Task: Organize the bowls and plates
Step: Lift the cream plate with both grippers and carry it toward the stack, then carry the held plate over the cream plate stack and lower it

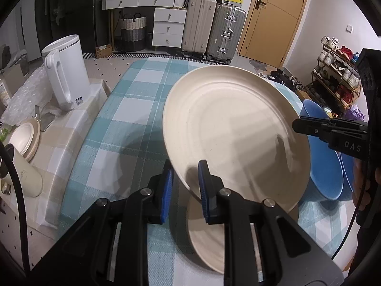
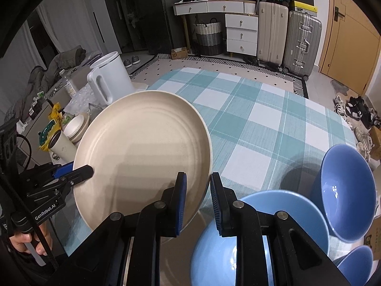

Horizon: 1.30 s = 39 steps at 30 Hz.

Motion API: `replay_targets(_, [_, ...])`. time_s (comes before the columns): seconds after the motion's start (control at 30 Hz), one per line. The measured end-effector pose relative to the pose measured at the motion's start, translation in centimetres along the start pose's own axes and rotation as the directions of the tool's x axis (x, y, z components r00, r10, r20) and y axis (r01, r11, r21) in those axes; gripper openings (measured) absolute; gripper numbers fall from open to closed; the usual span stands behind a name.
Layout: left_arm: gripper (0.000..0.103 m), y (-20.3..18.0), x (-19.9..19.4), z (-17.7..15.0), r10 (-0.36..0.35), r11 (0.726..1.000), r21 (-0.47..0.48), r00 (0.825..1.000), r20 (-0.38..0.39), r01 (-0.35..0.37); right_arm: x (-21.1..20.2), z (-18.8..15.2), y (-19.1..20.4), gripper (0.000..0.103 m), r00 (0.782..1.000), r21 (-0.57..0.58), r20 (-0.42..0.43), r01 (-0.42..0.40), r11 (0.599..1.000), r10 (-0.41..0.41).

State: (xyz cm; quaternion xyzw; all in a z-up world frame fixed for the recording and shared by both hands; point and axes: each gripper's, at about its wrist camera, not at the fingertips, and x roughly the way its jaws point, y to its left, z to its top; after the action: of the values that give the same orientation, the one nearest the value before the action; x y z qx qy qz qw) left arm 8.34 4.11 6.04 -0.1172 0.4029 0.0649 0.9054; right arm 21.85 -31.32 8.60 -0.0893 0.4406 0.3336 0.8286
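A large cream plate (image 1: 235, 131) is held tilted above the checked table (image 1: 133, 109). My left gripper (image 1: 184, 186) straddles its near rim, one finger above and one below; the pads look slightly apart from the rim. My right gripper (image 2: 197, 195) straddles the opposite rim of the same plate (image 2: 142, 152), jaws a little apart. The right gripper also shows in the left wrist view (image 1: 309, 128); the left gripper shows in the right wrist view (image 2: 78, 171). A second cream plate (image 1: 204, 236) lies on the table under it. Blue bowls (image 2: 345, 190) (image 2: 262, 238) stand at the right.
A white kettle (image 1: 66, 71) stands on the side counter at the left, with a cream bowl (image 1: 23, 138) and a cream tumbler (image 1: 23, 174) near it. A third small blue bowl (image 2: 357, 264) sits at the lower right. Suitcases and drawers stand beyond the table.
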Motion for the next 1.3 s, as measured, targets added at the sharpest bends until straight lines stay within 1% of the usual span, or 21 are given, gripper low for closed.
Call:
replay_targets(0.37, [0.017, 0.9, -1.5, -3.0, -0.01, 1.0, 0.006, 1.0, 0.002, 0.01, -1.2, -2.4, 1.8, 0.021, 1.0, 0.011, 0.021, -0.01, 1.0, 0.009])
replay_targets(0.77, [0.017, 0.0, -2.5, -5.8, -0.04, 0.999, 0.037, 0.999, -0.003, 0.04, -3.2, -6.6, 2.3, 0.021, 0.998, 0.058, 0.054, -0.013, 0.998, 0.01])
replay_targets(1.07, [0.017, -0.1, -2.7, -7.0, -0.054, 0.997, 0.055, 0.998, -0.011, 0.055, -4.6, -9.3, 3.0, 0.022, 0.997, 0.086, 0.072, -0.014, 0.996, 0.007])
replay_targets(1.3, [0.017, -0.1, -3.1, -7.4, -0.048, 0.996, 0.071, 0.999, -0.002, 0.048, -5.1, -10.3, 3.6, 0.022, 0.996, 0.101, 0.087, -0.002, 0.995, -0.007])
